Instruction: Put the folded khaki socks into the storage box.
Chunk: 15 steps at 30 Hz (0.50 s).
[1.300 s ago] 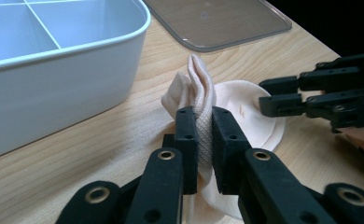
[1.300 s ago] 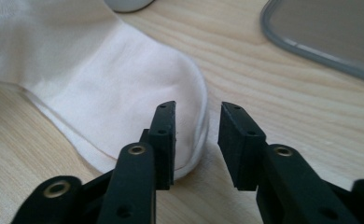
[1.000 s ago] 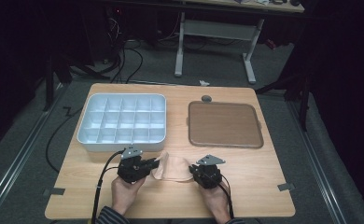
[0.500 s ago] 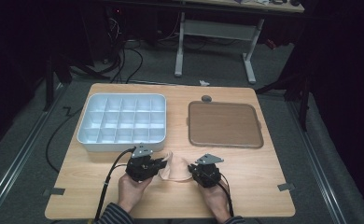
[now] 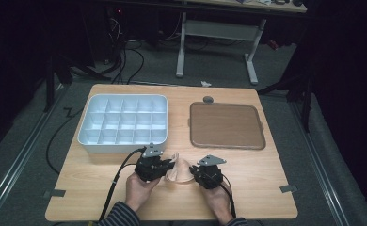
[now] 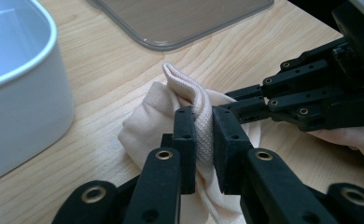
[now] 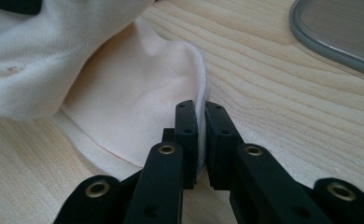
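Note:
A small cream knitted cloth (image 5: 179, 170) lies bunched near the front middle of the wooden table (image 5: 247, 188), between the two grippers. My left gripper (image 6: 203, 133) is shut on a thick fold of the cloth (image 6: 189, 98), which stands up in a ridge above its jaws. My right gripper (image 7: 201, 123) pinches a thin edge of the cloth (image 7: 129, 88) from the other side. In the high view the left gripper (image 5: 165, 168) and the right gripper (image 5: 195, 172) sit close together, each in a hand. The right gripper (image 6: 236, 100) also reaches in from the right in the left gripper view.
A white tray (image 5: 123, 143) with several compartments stands at the back left, close behind the left gripper. A brown flat tray (image 5: 226, 125) with a grey rim lies at the back right. A small grey round object (image 5: 208, 99) sits behind it.
The left hand has slid right towards the right gripper, so the cloth between them has bunched up from a wider spread. The right hand has kept still.

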Motion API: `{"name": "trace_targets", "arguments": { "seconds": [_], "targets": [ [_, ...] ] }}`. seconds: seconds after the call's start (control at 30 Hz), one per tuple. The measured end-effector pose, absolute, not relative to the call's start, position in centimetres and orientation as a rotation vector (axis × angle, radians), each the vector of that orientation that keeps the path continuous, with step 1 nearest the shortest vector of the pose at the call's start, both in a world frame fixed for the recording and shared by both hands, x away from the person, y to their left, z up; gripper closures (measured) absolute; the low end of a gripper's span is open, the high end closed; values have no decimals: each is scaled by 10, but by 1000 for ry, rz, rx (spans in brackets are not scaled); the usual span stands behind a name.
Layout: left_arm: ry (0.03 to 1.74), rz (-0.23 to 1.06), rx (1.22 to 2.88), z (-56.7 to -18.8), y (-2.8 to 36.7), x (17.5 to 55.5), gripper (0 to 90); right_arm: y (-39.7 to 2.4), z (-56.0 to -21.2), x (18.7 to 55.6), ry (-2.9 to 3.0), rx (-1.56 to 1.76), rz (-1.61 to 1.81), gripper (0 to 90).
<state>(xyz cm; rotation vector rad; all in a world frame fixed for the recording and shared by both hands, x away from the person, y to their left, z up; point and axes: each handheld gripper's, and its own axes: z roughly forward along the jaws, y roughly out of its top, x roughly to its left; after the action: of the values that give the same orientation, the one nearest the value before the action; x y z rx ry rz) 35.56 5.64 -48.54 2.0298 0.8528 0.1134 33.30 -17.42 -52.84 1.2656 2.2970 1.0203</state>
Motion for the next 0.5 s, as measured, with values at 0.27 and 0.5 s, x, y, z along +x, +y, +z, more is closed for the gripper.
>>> {"name": "trace_targets", "arguments": {
  "seconds": [0.27, 0.5],
  "targets": [
    [847, 103, 2051, -489, 47, 357, 807, -174, -529, 333, 2295, 1253, 1022, 846],
    [851, 127, 2084, -493, 41, 357, 824, -174, -529, 333, 2295, 1252, 1022, 846]
  ]
}}
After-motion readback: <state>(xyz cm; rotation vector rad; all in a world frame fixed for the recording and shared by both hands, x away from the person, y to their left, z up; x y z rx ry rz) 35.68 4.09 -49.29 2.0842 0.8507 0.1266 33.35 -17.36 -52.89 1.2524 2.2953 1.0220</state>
